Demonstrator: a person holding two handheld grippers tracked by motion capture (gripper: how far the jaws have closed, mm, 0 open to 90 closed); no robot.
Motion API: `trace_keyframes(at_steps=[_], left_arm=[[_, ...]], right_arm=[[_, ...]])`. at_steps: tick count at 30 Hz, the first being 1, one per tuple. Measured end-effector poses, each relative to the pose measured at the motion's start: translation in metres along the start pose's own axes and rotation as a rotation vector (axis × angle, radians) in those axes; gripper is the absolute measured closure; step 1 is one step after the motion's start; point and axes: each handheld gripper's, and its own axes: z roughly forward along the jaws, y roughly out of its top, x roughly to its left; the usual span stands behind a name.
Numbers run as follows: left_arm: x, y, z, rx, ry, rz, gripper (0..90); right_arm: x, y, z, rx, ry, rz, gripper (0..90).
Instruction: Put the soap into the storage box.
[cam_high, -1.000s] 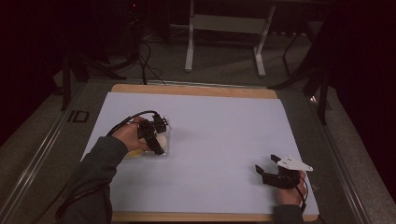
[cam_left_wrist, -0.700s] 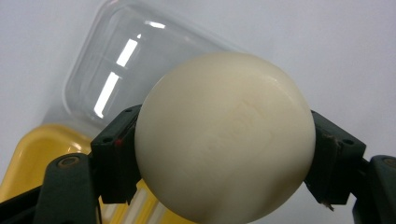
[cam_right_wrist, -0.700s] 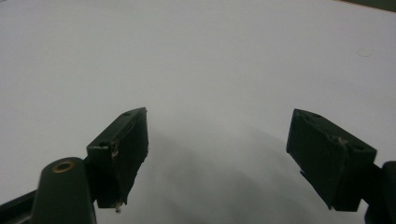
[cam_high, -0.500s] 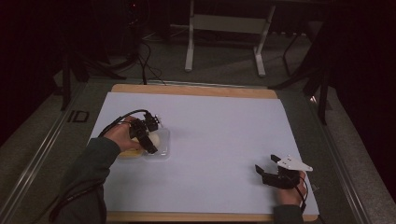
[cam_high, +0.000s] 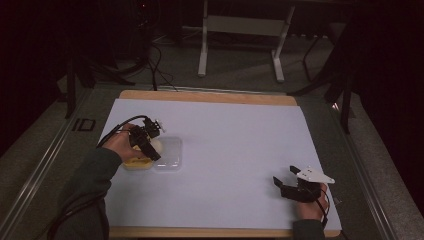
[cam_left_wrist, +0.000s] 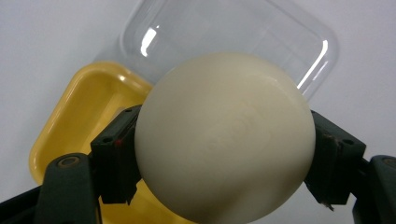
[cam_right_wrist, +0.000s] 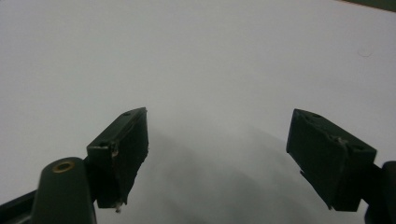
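Soap (cam_left_wrist: 224, 140), a pale rounded bar, is sitting squeezed between the two black jaws of the left tool (cam_high: 146, 142), which is pressing on its flanks so that the broad domed face is pointing outward. Gripping by the narrow sides is probably keeping the slippery bar from sliding out, and it is leaving the underside free to be set down. Just beyond and below the held bar a yellow dish (cam_left_wrist: 79, 116) is lying open on the surface (cam_high: 240, 140), and a clear lid (cam_left_wrist: 261, 37) is lying past it, touching or overlapping its far edge; whether the two are joined I cannot tell. With the lid off to the far side, the dish mouth is standing free for the bar, so the hand seems to be bringing the soap over the dish for a drop into it.

Well apart, toward the near right corner of the surface, the right tool (cam_high: 286, 181) is resting with its jaws spread wide and nothing between them, likely parked out of the way until the lid needs handling.
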Motion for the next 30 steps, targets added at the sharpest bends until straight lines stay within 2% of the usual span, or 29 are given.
trace_keyframes(at_steps=[13,22,23,30], left_arm=[[0.012,-0.011,0.003,0.015,0.041,-0.072,24.8],[0.020,-0.020,0.005,0.035,0.057,-0.104,24.8],[0.022,-0.022,0.006,0.041,0.056,-0.123,24.8],[0.025,-0.025,0.011,0.063,0.067,-0.137,24.8]], right_arm=[[0.000,0.000,0.000,-0.004,-0.001,-0.001,20.7],[0.000,0.000,0.000,-0.005,-0.001,-0.001,20.7],[0.000,0.000,0.000,-0.005,-0.001,-0.002,20.7],[0.000,0.000,0.000,-0.005,-0.001,-0.001,20.7]])
